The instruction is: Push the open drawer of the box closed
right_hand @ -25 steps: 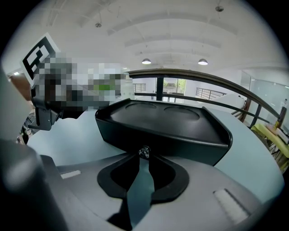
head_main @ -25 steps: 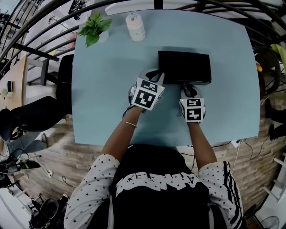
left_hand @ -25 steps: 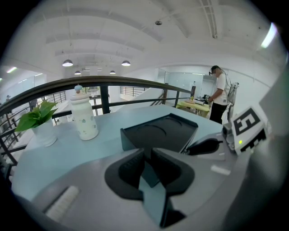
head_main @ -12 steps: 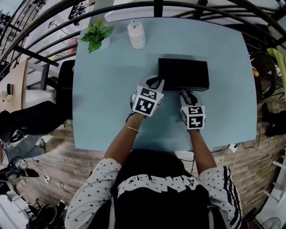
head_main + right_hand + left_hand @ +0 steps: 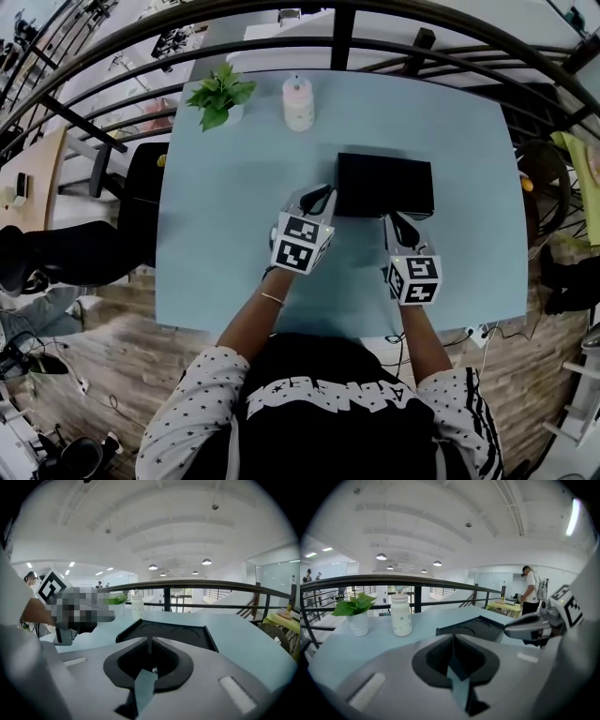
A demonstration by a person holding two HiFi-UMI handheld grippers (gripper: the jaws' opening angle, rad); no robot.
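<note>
While the black box (image 5: 384,183) sits right of centre on the pale blue table (image 5: 225,234), long front face toward the near edge, I cannot tell from the head view whether its drawer is flush. My left gripper (image 5: 317,199) is at the box's front left corner, touching or just beside it; its own view shows the jaws together with nothing between them. My right gripper (image 5: 401,225) is just short of the front face near the right end. Its jaws are closing, tips already looking met, nothing between them.

At the table's far side stand a white bottle (image 5: 298,103) and, left of it, a potted plant (image 5: 221,94), both well apart from the box. Dark railing (image 5: 342,33) curves behind the table. Black chair (image 5: 141,202) at the left edge; wood-plank floor (image 5: 122,347) below. White ceiling with round lamps (image 5: 381,556). A person (image 5: 529,592) stands far back.
</note>
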